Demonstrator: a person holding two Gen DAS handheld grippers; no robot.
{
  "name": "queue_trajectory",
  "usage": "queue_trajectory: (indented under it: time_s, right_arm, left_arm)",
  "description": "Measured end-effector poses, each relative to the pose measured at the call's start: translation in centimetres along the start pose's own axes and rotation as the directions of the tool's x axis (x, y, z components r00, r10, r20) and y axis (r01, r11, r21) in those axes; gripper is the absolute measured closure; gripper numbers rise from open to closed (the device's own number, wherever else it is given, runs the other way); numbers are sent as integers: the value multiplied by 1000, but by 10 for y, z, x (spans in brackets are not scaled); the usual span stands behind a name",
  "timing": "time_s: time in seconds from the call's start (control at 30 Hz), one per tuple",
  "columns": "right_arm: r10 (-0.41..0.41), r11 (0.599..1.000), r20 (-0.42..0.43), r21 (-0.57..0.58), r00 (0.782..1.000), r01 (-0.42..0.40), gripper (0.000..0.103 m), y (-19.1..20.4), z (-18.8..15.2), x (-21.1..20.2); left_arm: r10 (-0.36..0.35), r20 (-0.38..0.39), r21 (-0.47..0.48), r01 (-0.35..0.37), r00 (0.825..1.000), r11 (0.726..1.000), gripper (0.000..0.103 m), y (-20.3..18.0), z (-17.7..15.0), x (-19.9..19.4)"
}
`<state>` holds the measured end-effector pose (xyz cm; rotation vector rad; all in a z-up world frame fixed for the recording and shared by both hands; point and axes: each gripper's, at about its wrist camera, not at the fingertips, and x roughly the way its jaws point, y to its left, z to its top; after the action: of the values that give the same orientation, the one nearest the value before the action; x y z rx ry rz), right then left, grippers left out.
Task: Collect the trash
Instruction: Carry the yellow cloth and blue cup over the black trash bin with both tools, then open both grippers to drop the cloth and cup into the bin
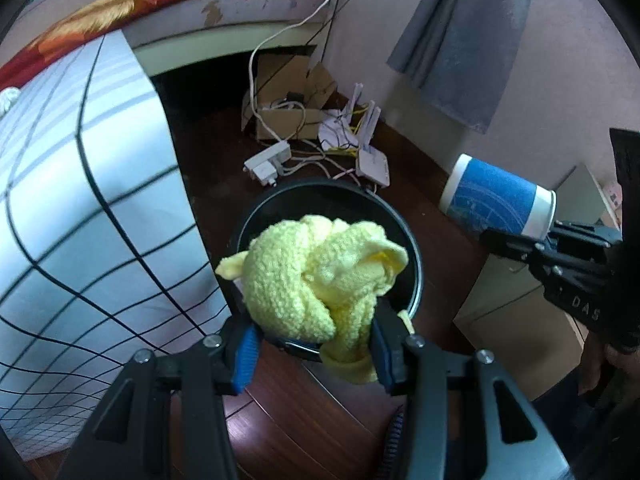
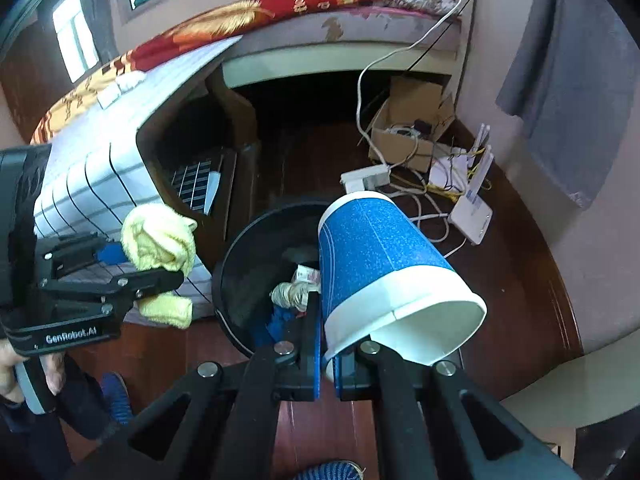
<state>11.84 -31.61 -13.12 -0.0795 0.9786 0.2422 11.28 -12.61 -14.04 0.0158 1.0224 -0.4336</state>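
Observation:
My left gripper (image 1: 314, 344) is shut on a crumpled yellow knitted cloth (image 1: 316, 276) and holds it just above the black round bin (image 1: 412, 256) on the dark wood floor. In the right wrist view that gripper (image 2: 160, 280) and the cloth (image 2: 160, 236) sit left of the bin (image 2: 232, 264). My right gripper (image 2: 329, 360) is shut on the rim of a blue and white paper cup (image 2: 380, 264), held tilted over the bin's right side. The cup (image 1: 496, 196) also shows in the left wrist view, right of the bin. The bin holds some trash (image 2: 296, 292).
A bed with a grid-patterned sheet (image 1: 80, 184) stands close on the left. Beyond the bin lie a power strip (image 1: 268, 160), tangled cables, a white router (image 1: 374, 164) and a cardboard box (image 1: 288, 96). A grey cloth (image 1: 464, 40) hangs on the wall. A light cabinet (image 1: 516, 312) stands at right.

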Motion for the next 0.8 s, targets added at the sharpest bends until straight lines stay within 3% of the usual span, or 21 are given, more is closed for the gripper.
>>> queue_trajectory:
  time_s: [0.43, 0.53, 0.57, 0.6, 0.63, 0.7, 0.8]
  right_arm:
    - [65, 975, -167, -202, 984, -98, 98, 16, -8, 79]
    - [43, 958, -215, -270, 976, -101, 95, 15, -10, 98]
    - [34, 958, -237, -270, 971, -99, 66, 12, -12, 104]
    - [5, 958, -267, -274, 964, -81, 15, 8, -13, 112]
    - [-12, 955, -268, -287, 963, -68, 0, 6, -14, 115]
    - [-6, 959, -272, -274, 962, -71, 0, -3, -16, 114]
    - [-21, 973, -268, -225, 963, -41, 0, -20, -15, 110]
  left_arm:
    - [-17, -111, -6, 17, 994, 1000, 51, 7, 8, 60]
    - [-19, -133, -8, 18, 991, 1000, 39, 5, 11, 76]
    - [-25, -138, -15, 23, 990, 1000, 27, 5, 11, 79]
    - [-26, -143, -29, 22, 989, 999, 20, 6, 11, 83]
    - [-16, -142, -37, 11, 990, 999, 18, 6, 11, 86]
    - [-1, -141, -34, -3, 990, 999, 13, 7, 11, 87]
    - [33, -139, -25, -37, 990, 999, 12, 9, 6, 85]
